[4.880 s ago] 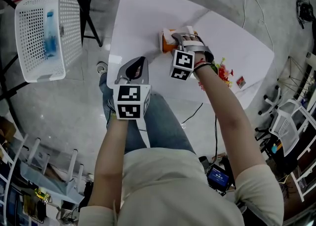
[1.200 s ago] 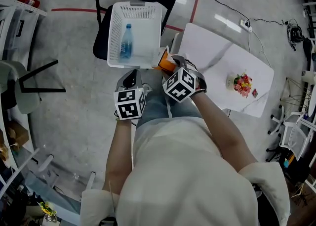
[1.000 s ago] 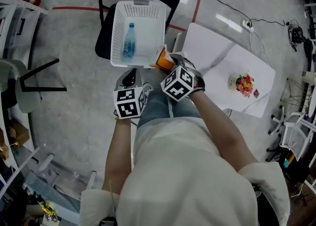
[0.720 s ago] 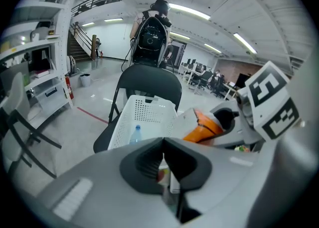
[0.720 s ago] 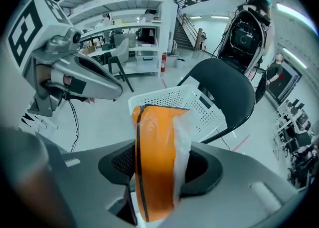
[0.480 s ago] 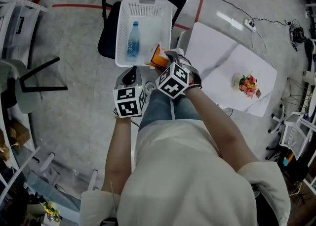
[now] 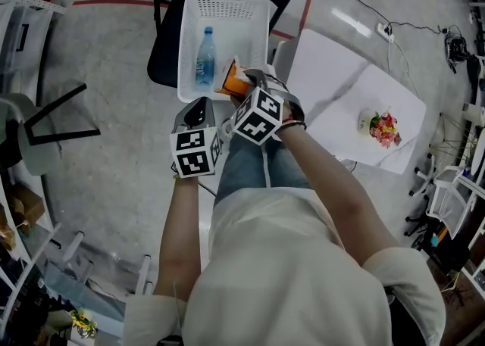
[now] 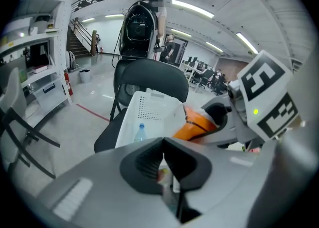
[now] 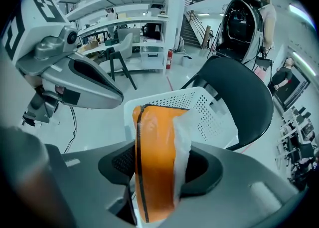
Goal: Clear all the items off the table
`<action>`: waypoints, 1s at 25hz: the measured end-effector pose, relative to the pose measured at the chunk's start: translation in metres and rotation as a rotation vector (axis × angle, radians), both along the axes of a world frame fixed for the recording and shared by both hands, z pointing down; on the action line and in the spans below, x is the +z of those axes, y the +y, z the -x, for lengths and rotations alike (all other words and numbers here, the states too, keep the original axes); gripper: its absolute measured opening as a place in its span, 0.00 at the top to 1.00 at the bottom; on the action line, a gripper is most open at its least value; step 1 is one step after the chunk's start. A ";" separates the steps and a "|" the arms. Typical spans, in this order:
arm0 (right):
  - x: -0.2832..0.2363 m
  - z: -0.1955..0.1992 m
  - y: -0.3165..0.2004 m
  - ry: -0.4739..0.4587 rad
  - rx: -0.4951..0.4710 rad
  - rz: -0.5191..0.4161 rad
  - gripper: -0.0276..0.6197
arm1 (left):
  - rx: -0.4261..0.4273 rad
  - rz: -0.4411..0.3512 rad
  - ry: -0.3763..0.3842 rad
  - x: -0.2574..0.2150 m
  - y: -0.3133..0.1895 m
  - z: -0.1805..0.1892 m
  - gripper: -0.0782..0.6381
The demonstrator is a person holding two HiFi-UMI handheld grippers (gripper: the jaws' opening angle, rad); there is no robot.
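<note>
An orange packet (image 7: 231,79) with a white side (image 9: 154,162) is clamped between the jaws of my right gripper (image 7: 239,87), which is shut on it. It hangs over the near rim of the white perforated basket (image 7: 258,34) that stands on a black chair (image 7: 161,57). A clear water bottle with a blue label (image 7: 204,55) lies inside the basket. My left gripper (image 7: 198,113) is shut and holds nothing, just below and left of the basket's near rim. In the left gripper view, the packet (image 8: 198,126) and basket (image 8: 149,110) are ahead.
The white table (image 7: 333,87) is to the right, with a small pot of flowers (image 7: 383,126) and a small red item near its far edge. A grey stool (image 7: 38,129) stands left. Shelving lines the far left. A red floor line runs behind the chair.
My right gripper has carried the orange packet left and forward, from beside the basket's near right corner to over its near rim. The left gripper has hardly moved.
</note>
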State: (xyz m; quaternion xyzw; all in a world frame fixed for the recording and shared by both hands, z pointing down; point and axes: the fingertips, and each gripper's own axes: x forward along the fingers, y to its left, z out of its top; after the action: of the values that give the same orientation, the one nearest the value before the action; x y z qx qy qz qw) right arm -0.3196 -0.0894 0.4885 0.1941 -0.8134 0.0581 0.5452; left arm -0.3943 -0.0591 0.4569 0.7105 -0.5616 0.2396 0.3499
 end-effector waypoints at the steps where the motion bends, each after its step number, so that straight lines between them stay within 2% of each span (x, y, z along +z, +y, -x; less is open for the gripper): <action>1: 0.002 0.002 -0.002 0.006 -0.005 -0.001 0.59 | 0.001 0.003 0.002 0.002 -0.002 0.001 0.88; 12: 0.010 0.017 -0.026 0.057 -0.060 -0.035 0.59 | 0.000 0.025 0.027 0.019 -0.019 0.002 0.88; 25: 0.013 0.028 -0.038 0.056 -0.083 -0.044 0.59 | -0.012 0.036 0.033 0.025 -0.021 0.007 0.88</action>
State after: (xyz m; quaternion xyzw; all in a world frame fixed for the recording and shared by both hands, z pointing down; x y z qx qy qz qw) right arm -0.3471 -0.1269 0.5019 0.1738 -0.8061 0.0123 0.5655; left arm -0.4009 -0.0805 0.4822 0.7044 -0.5558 0.2359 0.3732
